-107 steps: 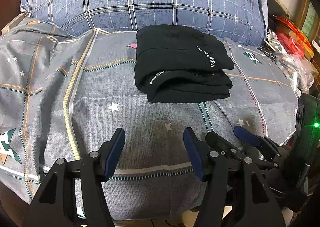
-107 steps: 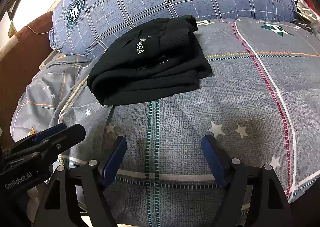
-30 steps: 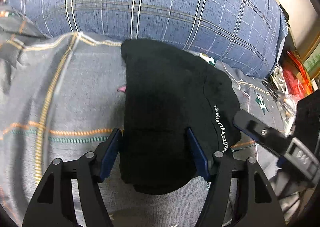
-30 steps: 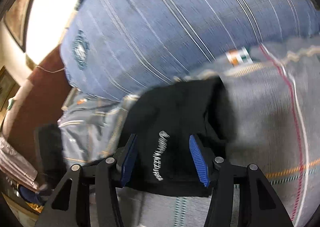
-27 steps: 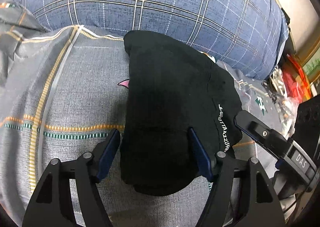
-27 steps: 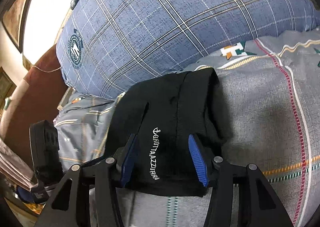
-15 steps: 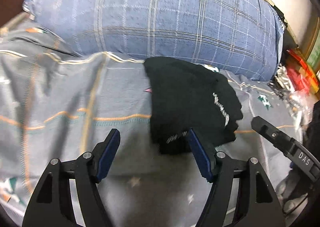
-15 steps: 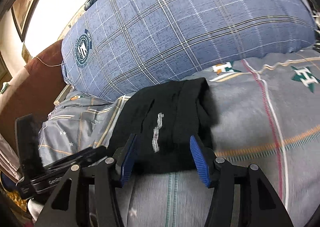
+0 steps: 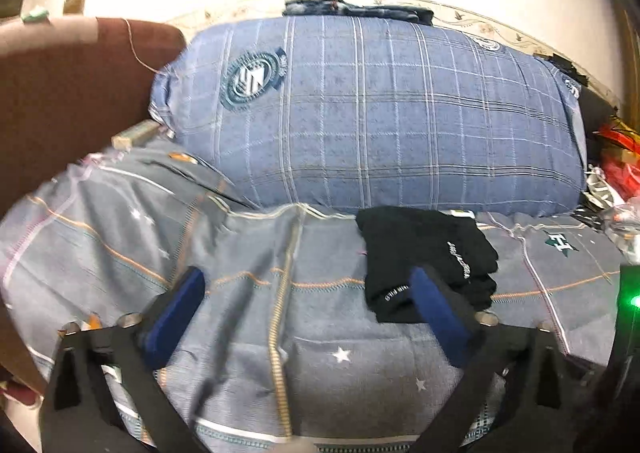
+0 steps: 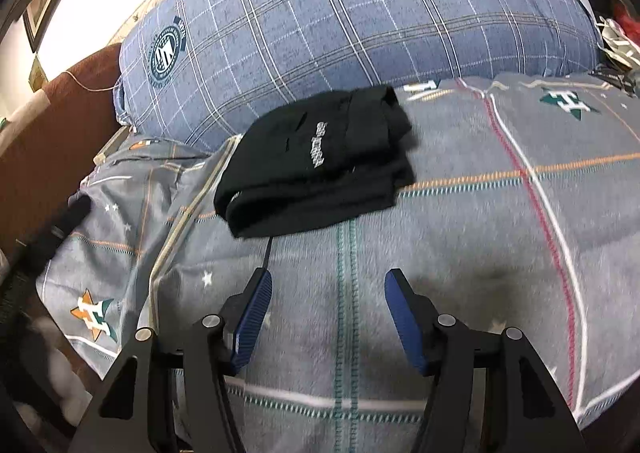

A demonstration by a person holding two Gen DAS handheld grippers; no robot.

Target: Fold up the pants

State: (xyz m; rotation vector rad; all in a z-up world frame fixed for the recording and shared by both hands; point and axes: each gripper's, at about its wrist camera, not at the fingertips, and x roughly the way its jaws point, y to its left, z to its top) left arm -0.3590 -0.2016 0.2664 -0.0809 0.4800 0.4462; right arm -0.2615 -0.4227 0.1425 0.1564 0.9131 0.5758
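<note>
The black pants (image 9: 424, 253) lie folded in a compact stack on the grey star-patterned blanket (image 9: 248, 293), just in front of the big blue plaid pillow (image 9: 380, 125). They also show in the right wrist view (image 10: 320, 161) with white lettering on top. My left gripper (image 9: 308, 285) is open and empty, held back from the stack, whose lower edge its right finger overlaps in view. My right gripper (image 10: 328, 281) is open and empty, well short of the stack.
A brown headboard or sofa arm (image 9: 60, 101) stands at the left. Red and mixed clutter (image 9: 616, 157) lies at the far right beside the pillow. The blanket (image 10: 500, 253) spreads wide around the stack. The other gripper's dark body (image 10: 48, 237) shows at the left edge.
Both grippers have pulled back and away from the folded pants. The stack lies free on the blanket and looks smaller and farther off in both views.
</note>
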